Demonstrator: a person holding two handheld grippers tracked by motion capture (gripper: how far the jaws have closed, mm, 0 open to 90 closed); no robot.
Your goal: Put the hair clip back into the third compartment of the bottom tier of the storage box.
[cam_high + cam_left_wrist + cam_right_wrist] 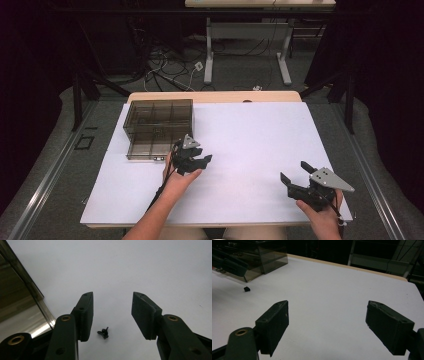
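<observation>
My left gripper [112, 315] hangs over a small black part [103, 333] on the white tabletop [150, 270], jaws apart with the part lying between them, untouched. I judge this the pick-up step: next I lower and close squarely on it. Just beside stands the smoky plastic drawer box [159, 127], drawer pulled out; its contents I can't make out. My right gripper [327, 325] sits open, empty.
</observation>
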